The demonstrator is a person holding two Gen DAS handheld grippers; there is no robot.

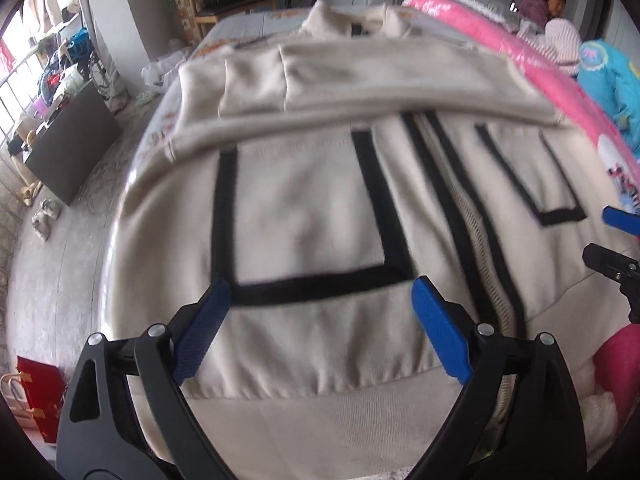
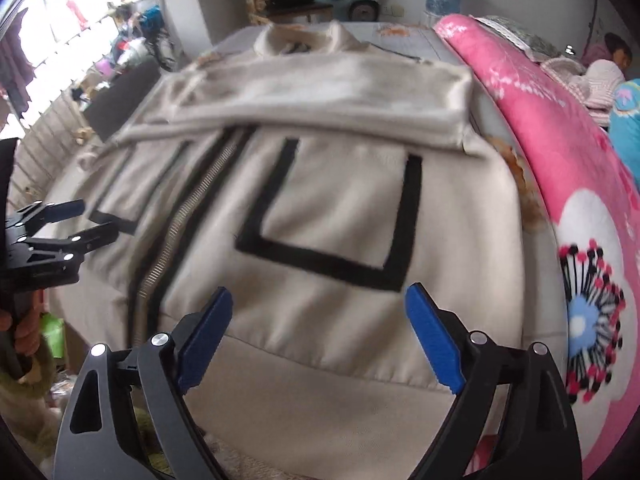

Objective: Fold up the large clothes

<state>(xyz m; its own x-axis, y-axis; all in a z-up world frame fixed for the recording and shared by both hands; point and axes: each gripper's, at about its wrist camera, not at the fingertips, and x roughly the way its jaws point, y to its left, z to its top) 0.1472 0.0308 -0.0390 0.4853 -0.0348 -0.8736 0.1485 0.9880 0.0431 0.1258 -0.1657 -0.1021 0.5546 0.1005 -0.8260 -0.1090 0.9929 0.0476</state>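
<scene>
A large cream jacket (image 1: 312, 216) with black-trimmed pockets and a centre zipper lies front-up on the bed, both sleeves folded across its chest. It also fills the right wrist view (image 2: 328, 216). My left gripper (image 1: 320, 292) is open and empty, hovering over the left pocket near the hem. My right gripper (image 2: 320, 300) is open and empty over the right pocket near the hem. Each gripper shows at the edge of the other's view: the right one (image 1: 608, 236) and the left one (image 2: 88, 220).
A pink floral quilt (image 2: 560, 200) lies along the bed's right side. A person (image 1: 548, 0) sits at the far right. A blue garment (image 1: 612, 76) lies beside the quilt. A dark cabinet (image 1: 68, 144) and clutter stand on the floor to the left.
</scene>
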